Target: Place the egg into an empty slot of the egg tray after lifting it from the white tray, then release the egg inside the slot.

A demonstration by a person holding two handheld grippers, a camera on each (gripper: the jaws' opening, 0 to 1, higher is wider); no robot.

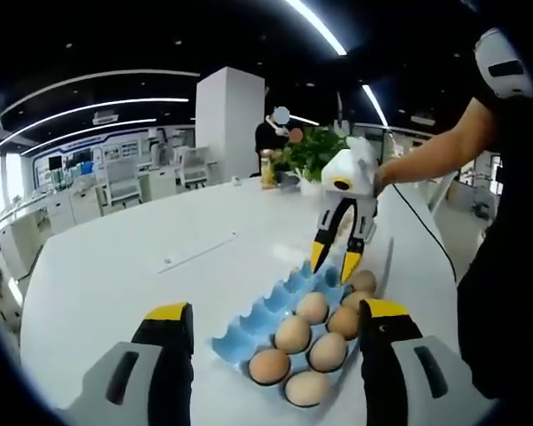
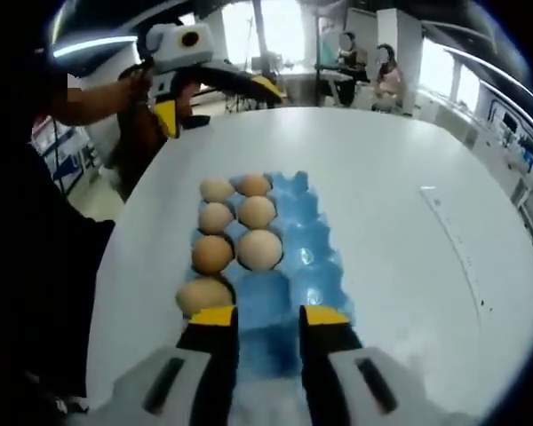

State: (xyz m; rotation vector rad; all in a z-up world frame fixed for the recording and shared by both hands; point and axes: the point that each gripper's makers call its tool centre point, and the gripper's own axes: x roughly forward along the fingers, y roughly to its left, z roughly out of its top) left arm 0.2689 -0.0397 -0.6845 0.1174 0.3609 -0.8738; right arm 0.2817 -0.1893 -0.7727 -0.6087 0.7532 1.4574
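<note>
Nearest my left camera: the left tool (image 1: 271,324), jaws spread wide with nothing between them, their yellow-tipped ends low in the left gripper view and their bases cut off at the bottom. Just beyond, on the white worktop (image 1: 133,266): the blue egg tray (image 1: 266,315), holding seven brown eggs (image 1: 292,335) that I can count, in two rows along its right side; the slots on its left side stand empty. Over the tray's far end: the right tool (image 1: 331,260), tips pointing down, jaws parted, gripping nothing; the person's arm (image 1: 426,146) reaches in from the right. In the right gripper view, the right tool's own jaws (image 2: 268,318) sit over the near end of the tray (image 2: 311,240), partly hiding the slots below them; I cannot tell what lies there. I make out no white tray. Far end of the worktop: a green plant (image 1: 313,151) and a person, small and indistinct.
</note>
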